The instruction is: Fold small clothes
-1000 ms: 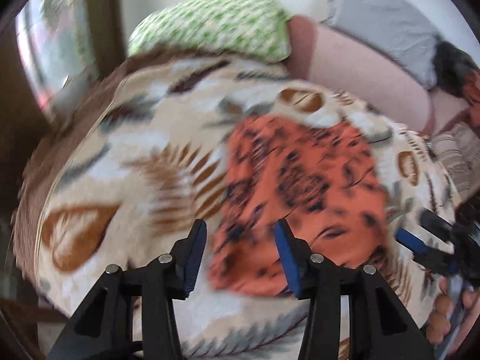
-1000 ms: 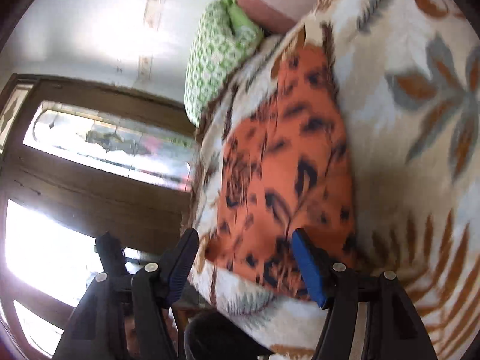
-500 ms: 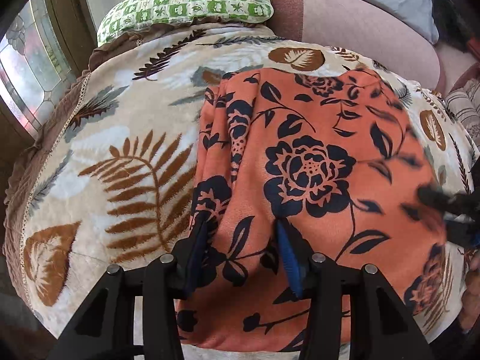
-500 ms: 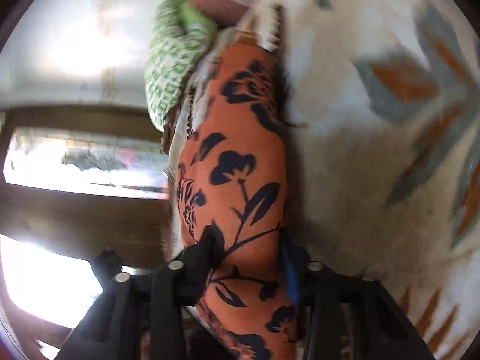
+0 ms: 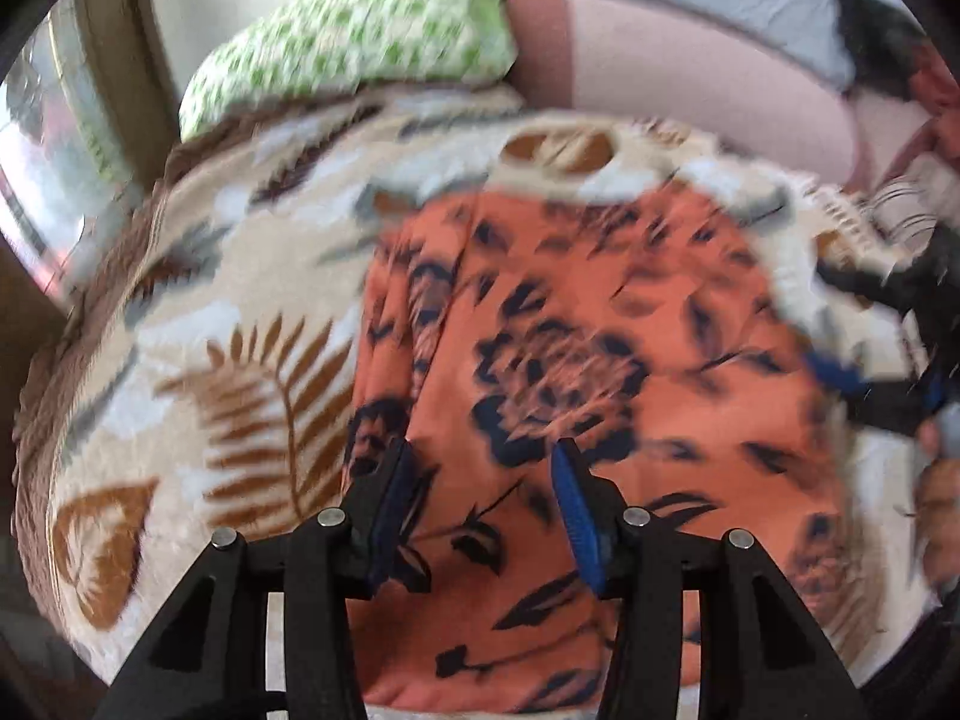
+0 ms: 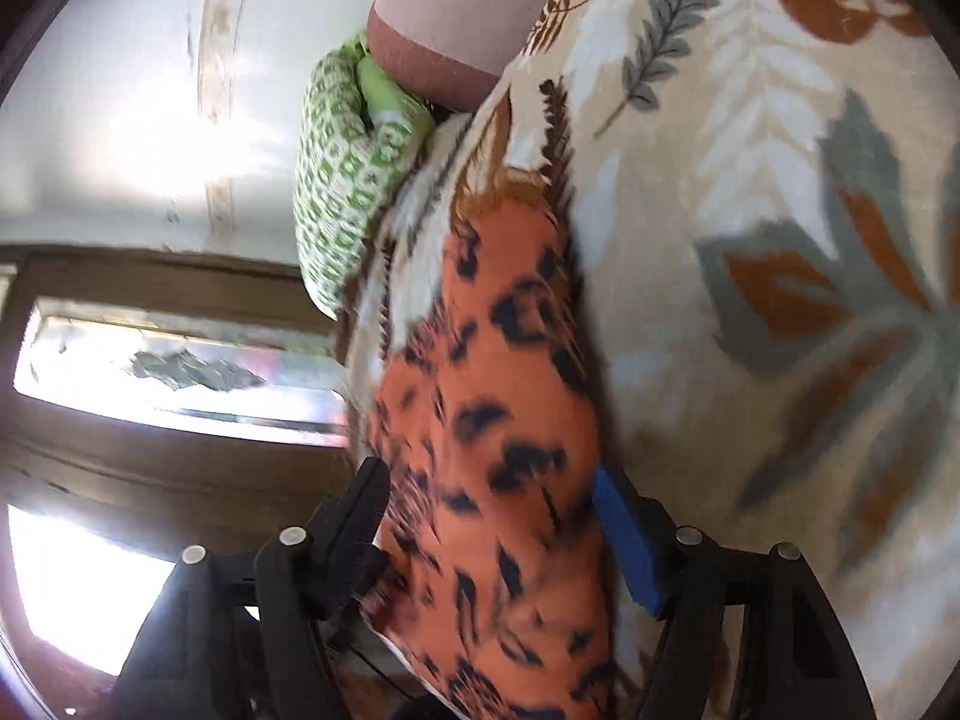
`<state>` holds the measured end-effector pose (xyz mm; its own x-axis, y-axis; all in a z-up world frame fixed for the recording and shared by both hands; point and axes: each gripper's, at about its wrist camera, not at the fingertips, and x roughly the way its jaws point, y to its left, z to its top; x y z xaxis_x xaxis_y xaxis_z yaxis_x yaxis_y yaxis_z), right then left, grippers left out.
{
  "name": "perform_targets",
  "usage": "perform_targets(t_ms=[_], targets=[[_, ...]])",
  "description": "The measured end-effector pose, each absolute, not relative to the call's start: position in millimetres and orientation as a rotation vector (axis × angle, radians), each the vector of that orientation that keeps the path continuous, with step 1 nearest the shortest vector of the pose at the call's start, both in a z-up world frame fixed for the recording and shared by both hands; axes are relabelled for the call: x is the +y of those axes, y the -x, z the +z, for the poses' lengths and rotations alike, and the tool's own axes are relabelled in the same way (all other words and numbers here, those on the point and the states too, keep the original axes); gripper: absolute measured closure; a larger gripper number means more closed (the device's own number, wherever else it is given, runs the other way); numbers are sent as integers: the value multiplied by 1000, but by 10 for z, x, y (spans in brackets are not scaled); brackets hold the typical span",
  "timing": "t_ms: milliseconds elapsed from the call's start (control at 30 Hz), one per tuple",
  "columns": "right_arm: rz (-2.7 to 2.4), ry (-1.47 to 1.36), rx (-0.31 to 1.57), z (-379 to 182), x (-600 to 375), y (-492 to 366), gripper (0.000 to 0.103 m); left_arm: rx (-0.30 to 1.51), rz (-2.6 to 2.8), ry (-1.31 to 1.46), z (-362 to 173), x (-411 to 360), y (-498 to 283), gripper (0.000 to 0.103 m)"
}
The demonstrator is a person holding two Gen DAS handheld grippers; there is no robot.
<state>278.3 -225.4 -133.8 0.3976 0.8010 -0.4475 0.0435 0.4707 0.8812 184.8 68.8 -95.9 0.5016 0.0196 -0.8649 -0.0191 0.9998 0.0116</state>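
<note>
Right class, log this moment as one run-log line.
garment: orange floral cloth flat on leaf-print blanket | left gripper: open above near hem | right gripper: open astride edge | image: blurred

One orange floral garment (image 5: 600, 360), one leaf-print blanket (image 5: 240, 360), one green checked pillow (image 5: 360, 42) — and two grippers, left (image 5: 480, 504) and right (image 6: 498, 516).
</note>
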Motion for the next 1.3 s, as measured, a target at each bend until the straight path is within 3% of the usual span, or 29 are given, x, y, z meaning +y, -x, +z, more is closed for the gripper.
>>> perform_targets(t_ms=[67,100,133,233,300,400,467,500,633,667,700,733,800,900,967,1200,1233,1267,1300], targets=[[578,-947,1122,-1467,-2087,-2981,31,1032,37,19,-1029,735,-1838,52],[580,-952,1163,-1569,-2008,-3032,39,1028,34,17,-1028,738,-1831,52],[566,-953,1176,-1622,-1998,-3038,68,1027,29,13,-1021,737,-1828,52],[517,-847,1125,-1595,-2001,-2931,70,1032,7,29,-1036,778,-1835,51],[501,-940,1151,-1756,-2085,-2958,70,1032,4,39,-1056,791,-1840,51],[546,-928,1135,-1484,-2067,-2961,62,1027,3,47,-1062,802,-1829,51],[556,-928,1096,-1281,-2078,-2984,30,1025,-3,60,-1059,816,-1822,51],[540,-926,1067,-1237,-2096,-3026,25,1025,-2,60,-1058,812,-1825,51],[493,-992,1109,-1477,-2132,-3323,23,1027,3,56,-1056,803,-1822,51],[497,-960,1131,-1546,-2042,-3387,42,1027,2,57,-1054,804,-1820,51],[491,-900,1171,-1603,-2033,-3404,68,1029,-1,60,-1051,804,-1822,51],[464,-907,1193,-1675,-2013,-3401,78,1031,-2,60,-1052,807,-1824,51],[448,-918,1171,-1594,-2024,-3356,78,1031,-2,59,-1050,807,-1819,51],[436,-785,1128,-1293,-1924,-3274,69,1032,-6,63,-1051,820,-1824,51],[436,-798,1131,-1253,-1960,-3174,21,1034,-2,70,-1054,824,-1834,51],[476,-817,1142,-1388,-2010,-2453,21,1029,5,62,-1063,806,-1829,51],[493,-823,1163,-1482,-1959,-2377,23,1029,5,61,-1064,803,-1829,51],[516,-792,1200,-1566,-1889,-2332,46,1031,6,61,-1065,810,-1833,51],[523,-780,1217,-1639,-1855,-2297,63,1036,3,60,-1065,806,-1834,51]])
